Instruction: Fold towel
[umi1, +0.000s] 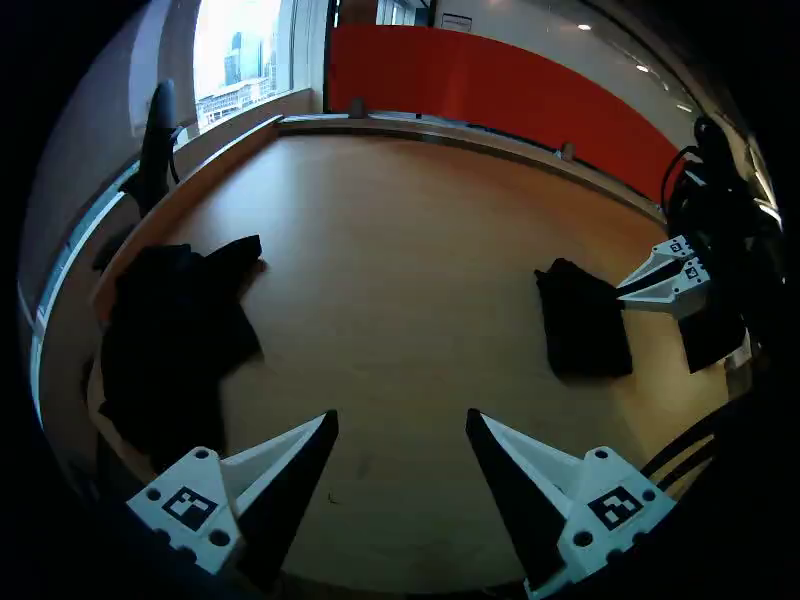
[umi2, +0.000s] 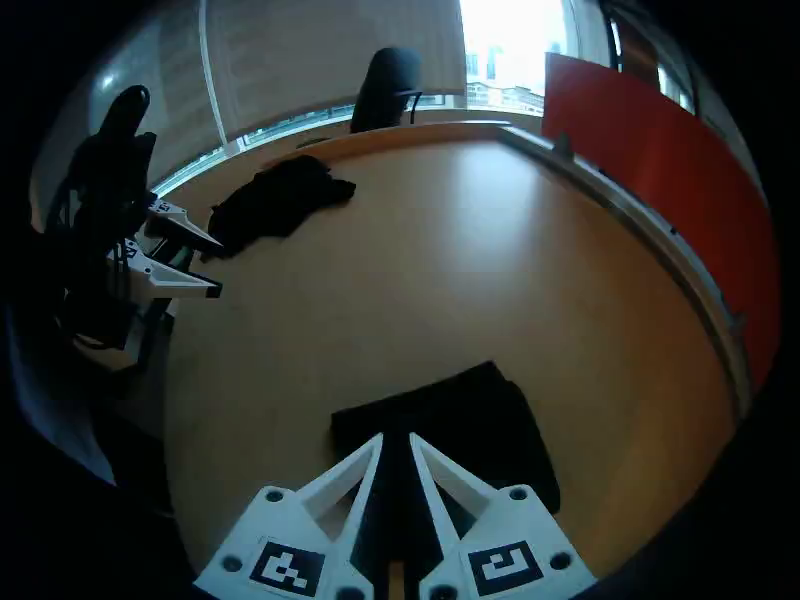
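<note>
A folded black towel (umi2: 470, 420) lies flat on the wooden table (umi2: 450, 250), right under my right gripper (umi2: 395, 440). Its fingers stand almost together, with dark cloth between them at the towel's near edge. The left gripper view has the same folded towel (umi1: 582, 325) at the right, with the right gripper (umi1: 622, 291) pinching its edge. My left gripper (umi1: 400, 420) hovers wide open over bare table (umi1: 400, 250), holding nothing. A crumpled heap of black towels (umi1: 170, 330) lies to its left. In the right gripper view, that heap (umi2: 275, 200) sits beyond the open left gripper (umi2: 220, 268).
A black office chair (umi2: 385, 85) stands behind the table's far edge by the window. A red partition (umi1: 500, 90) runs along the table's other long side. Dark cables and a person's dark sleeve (umi1: 715, 200) hang near the right gripper.
</note>
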